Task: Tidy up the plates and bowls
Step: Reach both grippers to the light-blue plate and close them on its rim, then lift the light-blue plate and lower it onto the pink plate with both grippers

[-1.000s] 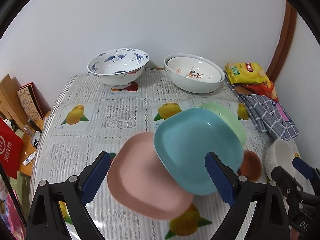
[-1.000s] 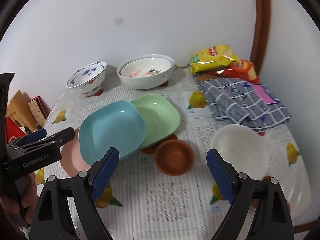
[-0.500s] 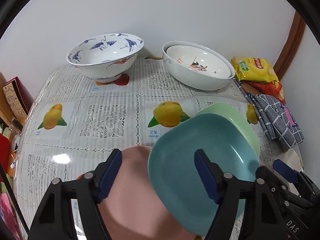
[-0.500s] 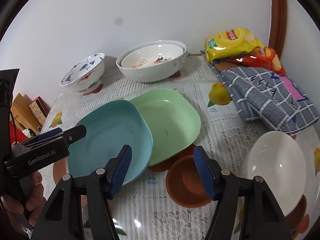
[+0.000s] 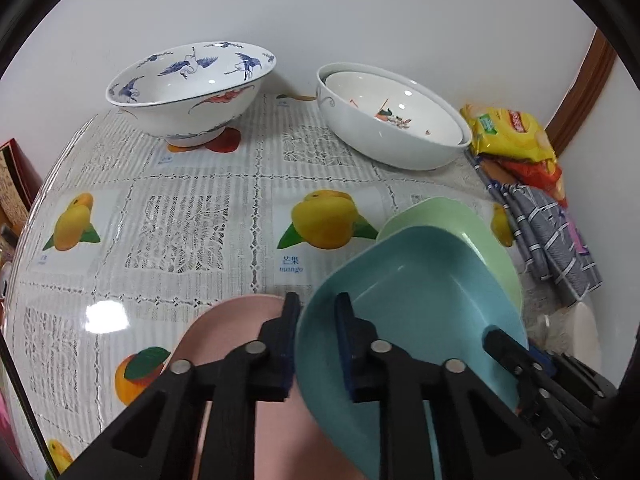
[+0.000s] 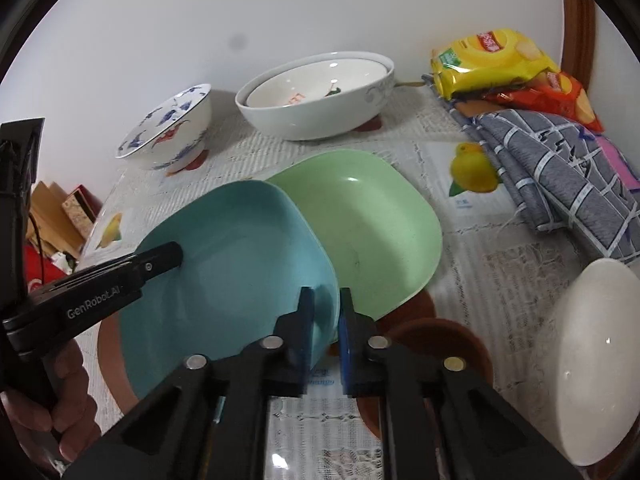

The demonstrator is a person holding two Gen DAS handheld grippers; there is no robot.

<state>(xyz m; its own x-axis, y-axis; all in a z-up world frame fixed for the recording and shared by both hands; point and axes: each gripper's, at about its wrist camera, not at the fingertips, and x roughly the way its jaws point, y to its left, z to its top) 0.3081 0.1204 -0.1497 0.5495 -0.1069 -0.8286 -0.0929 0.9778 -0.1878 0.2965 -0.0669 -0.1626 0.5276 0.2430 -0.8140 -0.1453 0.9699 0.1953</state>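
Blue plate (image 6: 240, 256): tilted, overlapping green plate (image 6: 372, 224) and pink plate (image 5: 236, 320) on the fruit-print tablecloth (image 5: 180, 232). Left gripper (image 5: 316, 312) pinches its left rim; right gripper (image 6: 325, 308) pinches its near right rim. 2 nested white bowls (image 6: 316, 100), 1 crane-pattern bowl (image 5: 188, 88) behind.

table (image 5: 192, 216) under lace cloth: bowls (image 5: 188, 96), plates (image 6: 360, 224), snack bags (image 6: 492, 60), towel (image 6: 560, 168)

square plate (image 6: 240, 256) overlapping second plate (image 6: 372, 228), bowls (image 6: 316, 96) behind
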